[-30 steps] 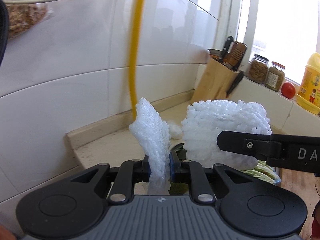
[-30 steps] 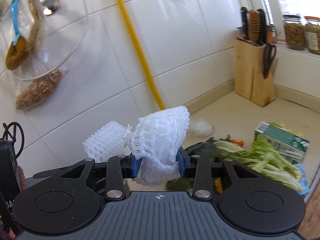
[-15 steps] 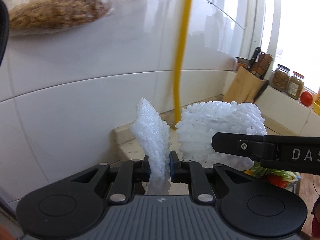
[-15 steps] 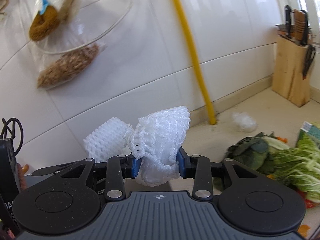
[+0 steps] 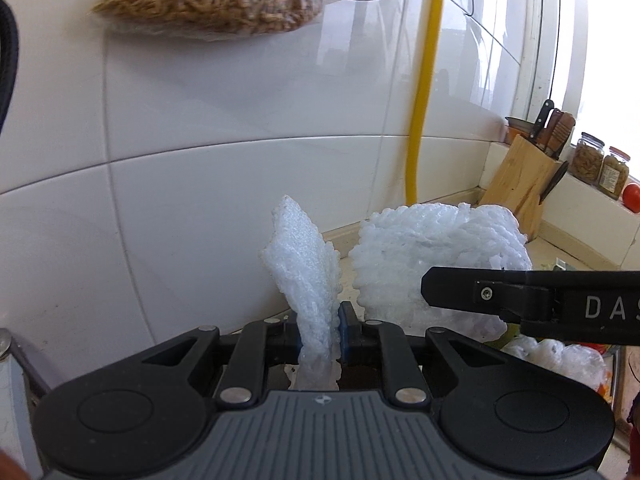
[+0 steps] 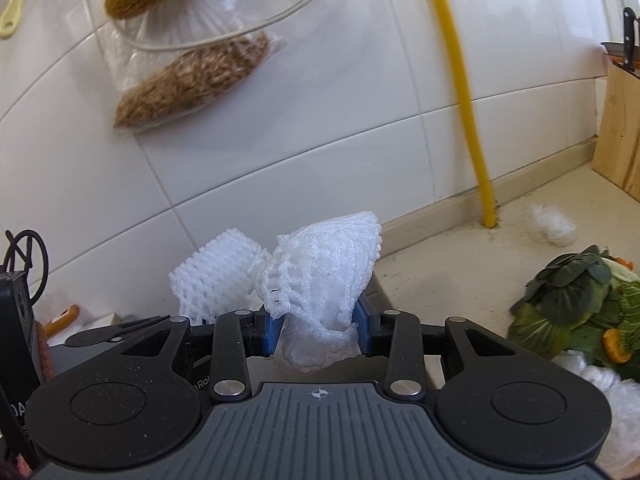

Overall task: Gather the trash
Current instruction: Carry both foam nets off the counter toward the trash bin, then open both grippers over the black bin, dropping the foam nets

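Each gripper carries trash clear of the worktop (image 6: 460, 248): left gripper (image 5: 319, 334) pinches a flat foam net (image 5: 304, 272), right gripper (image 6: 316, 330) clamps a bunched foam net (image 6: 324, 280), fingers narrowed.

I am looking at a home kitchen. White wall tiles (image 5: 240, 208) fill my view from 9 to 12 o'clock, a bag of grain (image 5: 208, 0) hanging on them. At 2 o'clock a wooden knife block (image 5: 520, 184) stands on the beige counter (image 6: 460, 256), jars (image 5: 586, 158) on the sill beside it. Leafy greens (image 6: 576, 304) lie at 3 o'clock.
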